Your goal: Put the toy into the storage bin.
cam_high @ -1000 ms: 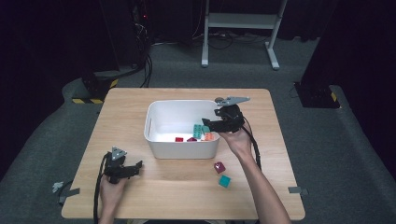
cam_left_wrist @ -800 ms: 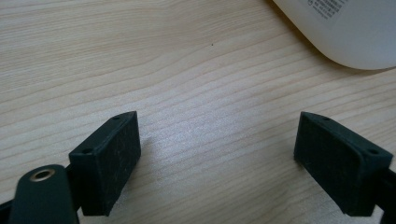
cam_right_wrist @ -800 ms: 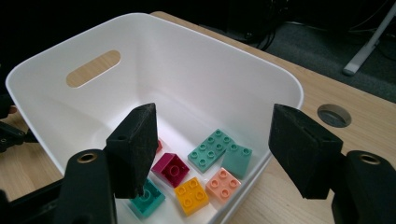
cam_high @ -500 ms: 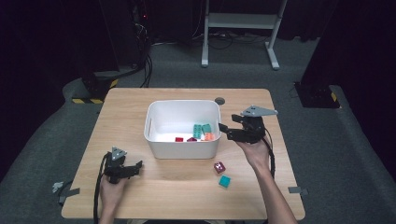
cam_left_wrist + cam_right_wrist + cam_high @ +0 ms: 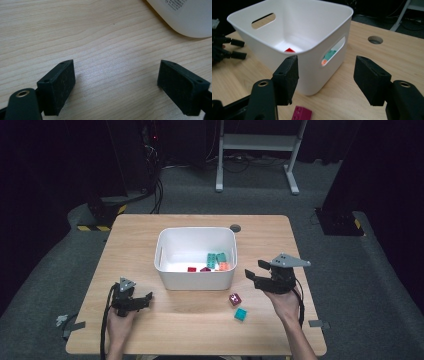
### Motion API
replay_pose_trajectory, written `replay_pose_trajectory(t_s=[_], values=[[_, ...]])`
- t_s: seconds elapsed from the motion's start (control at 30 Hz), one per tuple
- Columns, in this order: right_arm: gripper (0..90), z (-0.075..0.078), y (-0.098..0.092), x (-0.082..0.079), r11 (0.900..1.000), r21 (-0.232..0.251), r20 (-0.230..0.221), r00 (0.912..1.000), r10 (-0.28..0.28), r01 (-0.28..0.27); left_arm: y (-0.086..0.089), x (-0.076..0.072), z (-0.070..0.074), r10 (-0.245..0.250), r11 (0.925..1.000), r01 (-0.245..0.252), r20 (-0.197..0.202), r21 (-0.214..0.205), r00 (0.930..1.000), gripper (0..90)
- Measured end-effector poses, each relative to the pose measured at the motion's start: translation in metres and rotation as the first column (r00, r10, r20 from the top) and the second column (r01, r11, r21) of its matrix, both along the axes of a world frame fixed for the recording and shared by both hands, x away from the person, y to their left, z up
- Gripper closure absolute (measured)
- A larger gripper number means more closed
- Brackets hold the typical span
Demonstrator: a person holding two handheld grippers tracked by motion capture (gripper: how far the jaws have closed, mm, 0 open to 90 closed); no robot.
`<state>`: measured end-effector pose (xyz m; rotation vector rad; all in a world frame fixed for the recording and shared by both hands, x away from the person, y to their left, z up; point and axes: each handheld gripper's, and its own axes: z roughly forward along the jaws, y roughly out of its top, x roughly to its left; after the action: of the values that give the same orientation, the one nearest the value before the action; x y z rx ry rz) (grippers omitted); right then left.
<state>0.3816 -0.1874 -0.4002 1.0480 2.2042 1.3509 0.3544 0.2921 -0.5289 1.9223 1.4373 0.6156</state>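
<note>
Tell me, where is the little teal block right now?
In the high view the teal block lies on the table, just in front of the magenta block, near the white bin's right front corner.

1. Light wooden table (image 5: 150,235) with a round cable hole (image 5: 235,228) near the far edge.
2. Floor is grey carpet (image 5: 200,200), and everything beyond it is pretty dark.
3. White metal stand (image 5: 257,142) sits at the back.
4. Black cables (image 5: 155,185) trail down far left, next to yellow-black hazard tape (image 5: 97,227) on the floor.
</note>
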Motion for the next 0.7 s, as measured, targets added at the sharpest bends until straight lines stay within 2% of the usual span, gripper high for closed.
replay_pose_trajectory(t_s=[0.27, 0.4, 0.7], values=[[38.3, -0.041, -0.007, -0.029, 0.9999, -0.015, -0.049, 0.9987, 0.008, -0.009, 0.0, 0.0, 0.0, 0.002, 1.0, -0.002, 0.0, 0.001, 1.0, 14.6], [39.8, -0.052, -0.004, -0.038, 0.999, -0.04, -0.043, 0.9989, 0.016, -0.017, 0.0, 0.0, 0.0, 0.002, 1.0, -0.002, 0.0, 0.001, 1.0, 14.6], [40.2, -0.074, 0.001, -0.047, 0.998, -0.039, -0.095, 0.9944, 0.046, -0.05, 0.0, 0.0, 0.0, 0.0, 1.0, 0.0, -0.001, 0.004, 1.0, 14.6]])
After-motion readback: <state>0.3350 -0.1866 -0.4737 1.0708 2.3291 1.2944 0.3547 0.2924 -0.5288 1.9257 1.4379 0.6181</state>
